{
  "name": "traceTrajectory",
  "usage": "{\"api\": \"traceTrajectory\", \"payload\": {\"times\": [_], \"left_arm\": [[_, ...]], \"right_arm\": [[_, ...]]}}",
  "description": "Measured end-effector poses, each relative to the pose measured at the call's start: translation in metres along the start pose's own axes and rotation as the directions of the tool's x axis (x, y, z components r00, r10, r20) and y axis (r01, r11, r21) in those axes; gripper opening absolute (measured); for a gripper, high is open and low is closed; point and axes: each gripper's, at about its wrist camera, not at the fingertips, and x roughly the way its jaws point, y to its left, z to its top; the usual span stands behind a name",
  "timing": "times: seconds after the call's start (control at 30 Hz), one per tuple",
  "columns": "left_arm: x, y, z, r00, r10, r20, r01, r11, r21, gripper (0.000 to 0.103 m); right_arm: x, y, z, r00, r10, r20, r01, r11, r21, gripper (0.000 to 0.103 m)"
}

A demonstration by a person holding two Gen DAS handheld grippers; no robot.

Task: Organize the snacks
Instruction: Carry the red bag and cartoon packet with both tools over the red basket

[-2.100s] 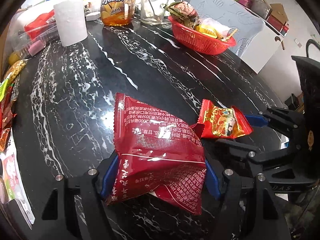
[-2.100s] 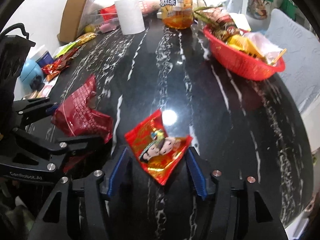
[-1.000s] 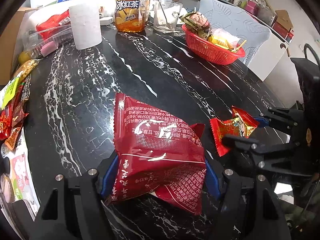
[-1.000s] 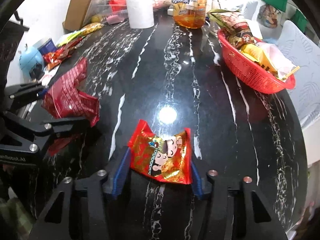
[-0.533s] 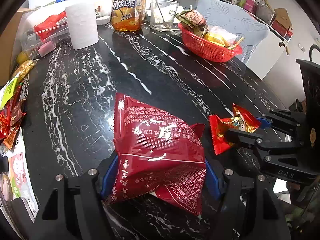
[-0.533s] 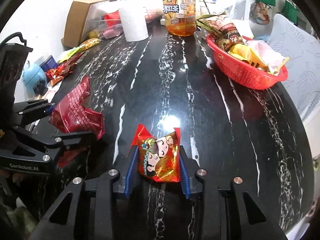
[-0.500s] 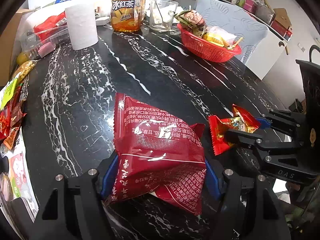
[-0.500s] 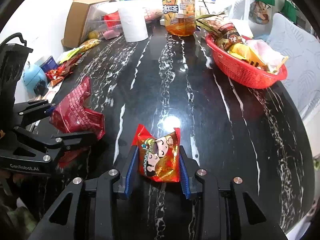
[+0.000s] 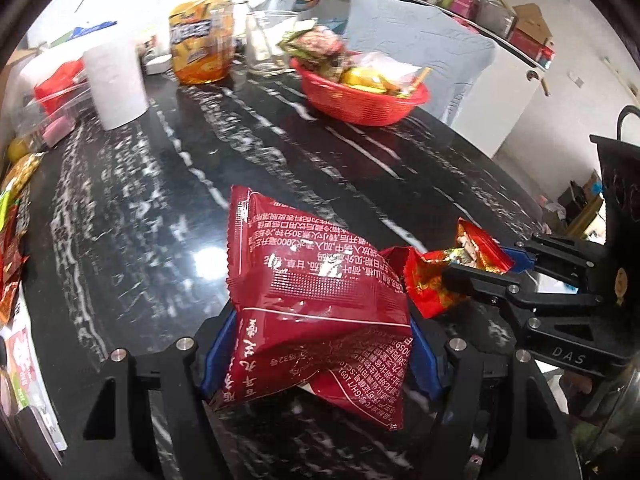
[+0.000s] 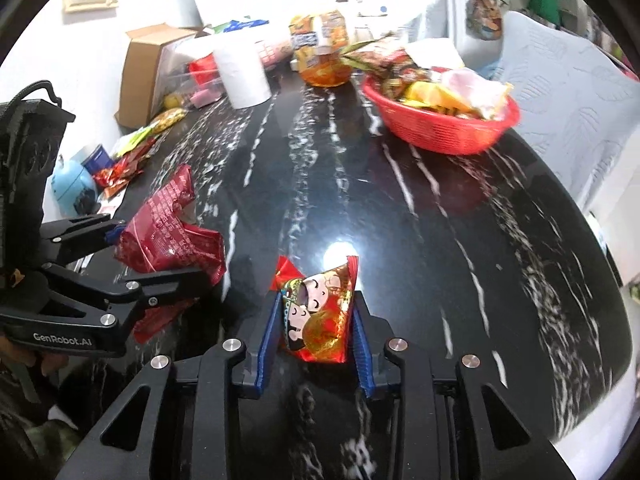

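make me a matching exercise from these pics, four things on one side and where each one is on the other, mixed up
Things:
1. dark red snack bag
2. cartoon snack packet
3. red basket
4. white paper roll

Places:
A. standing upright at the table's far end, near the orange drink bottle
B. between the left gripper's pads
C. on the table, filled with snacks
D. between the right gripper's closing jaws

Pairs: 1-B, 2-D, 3-C, 4-A

Bright indoor light, fisheye warp, motion blur.
You get a ceiling-lamp glare spot on the glossy black table (image 10: 460,240); far basket (image 9: 360,104) smeared, edges vignetted, near packets sharp.
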Motion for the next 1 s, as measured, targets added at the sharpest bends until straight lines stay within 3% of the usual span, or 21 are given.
{"api": "traceTrajectory", "payload": {"times": [0.43,1.0], "left_arm": [[0.001,-0.036,0.017,0.999,-0.050,0.015,0.048,0.995,0.086,0.072],[-0.012,-0.053,0.079,0.990,-0.059,0.129,0.039,0.987,0.153,0.072]], "right_arm": [[-0.029,-0.034,-0.022,0.997,-0.046,0.057,0.039,0.991,0.132,0.027],[-0.052,-0.059,0.011,0.983,-0.085,0.164,0.058,0.985,0.161,0.024]]}}
